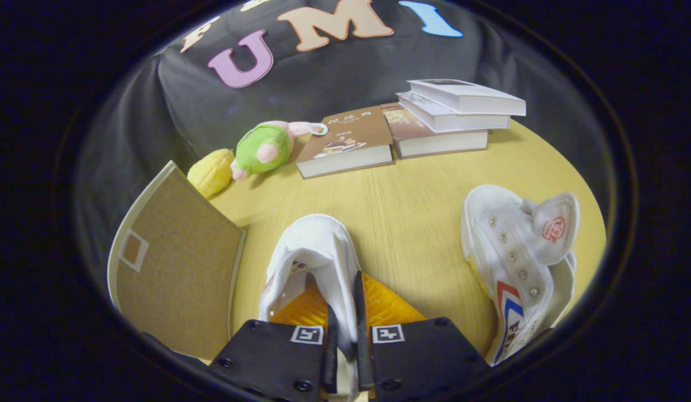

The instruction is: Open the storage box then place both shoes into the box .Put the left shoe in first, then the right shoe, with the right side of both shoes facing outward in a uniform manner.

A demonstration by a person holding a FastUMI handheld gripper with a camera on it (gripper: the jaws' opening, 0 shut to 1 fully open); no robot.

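My gripper (pixel 345 324) is shut on the side wall of a white canvas shoe (pixel 314 251), which hangs just ahead of the fingers with its toe pointing away and its orange insole showing. A second white shoe (pixel 513 262) with red and blue stripes lies on the yellow table (pixel 412 190) to the right, its tongue folded out. The storage box's raised tan lid (pixel 172 262) stands to the left of the held shoe; the box body is hidden below.
At the back of the table lie a brown book (pixel 348 142) and a stack of books (pixel 451 114). A green and pink plush toy (pixel 264 148) and a yellow plush (pixel 211 172) sit back left, near the lid's top.
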